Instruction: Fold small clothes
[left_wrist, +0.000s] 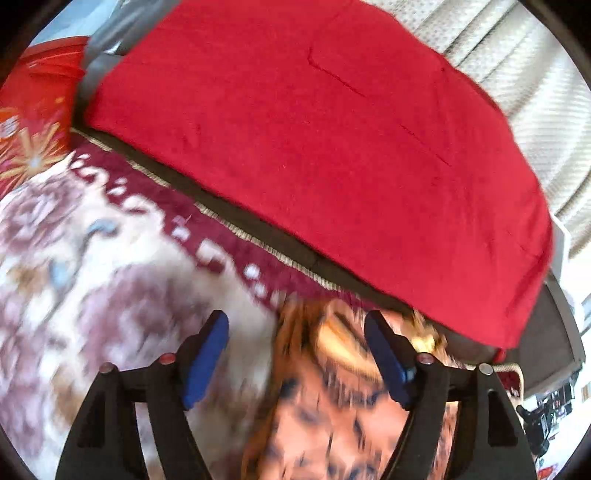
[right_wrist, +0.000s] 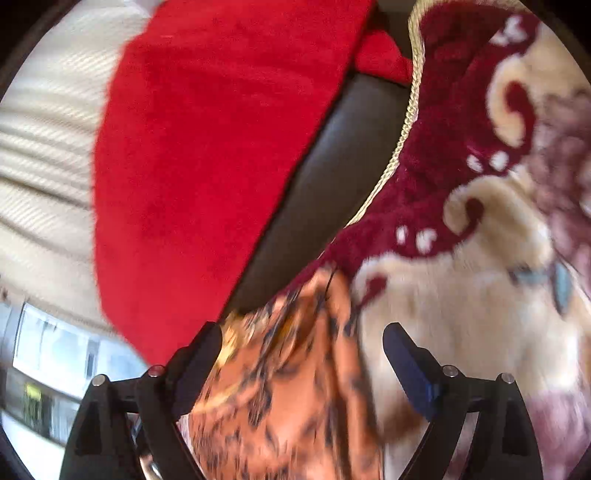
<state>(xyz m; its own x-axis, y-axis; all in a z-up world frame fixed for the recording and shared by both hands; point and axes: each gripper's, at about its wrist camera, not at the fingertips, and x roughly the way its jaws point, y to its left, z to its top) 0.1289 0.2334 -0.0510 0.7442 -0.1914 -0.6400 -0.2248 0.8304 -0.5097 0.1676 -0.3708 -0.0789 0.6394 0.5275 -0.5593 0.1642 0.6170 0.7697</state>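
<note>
Right, both tongs first: left gripper (left_wrist: 297, 334) has its jaws spread wide w/ nothing between the blue pads, and right gripper (right_wrist: 303, 341) is likewise wide open, holding nothing. The task's thing, an orange garment w/ dark leopard-ish print (left_wrist: 332, 398), lies on the patterned rug (left_wrist: 92, 258) right under both; in the left wrist view it sits beneath the right-hand finger and the gap, in the right wrist view (right_wrist: 280, 387) it fills the gap and runs under the left-hand finger. Both views are motion-blurred, so hems and corners can't be made out, nor whether pads touch cloth. Judging by the bunched top edge, it's thin, soft, light fabric: will drape and sag, prob. slide a bit on the pile, not fragile. Best hold would be a pinch at an edge or corner, one per gripper, taking one layer only, then lay it flat before folding. Around: the cream-and-maroon rug's braided border (right_wrist: 402, 122) is just beyond the garment's far end, then a dark leather-like cushion edge (right_wrist: 332, 166) w/ a big red cloth (left_wrist: 314, 129) draped over it, near but apart from the garment. A ribbed white curtain or cover (right_wrist: 44, 147) is behind. The deep rug pile could get caught in a low pinch; the red cloth's hanging edge is close to the far end.
</note>
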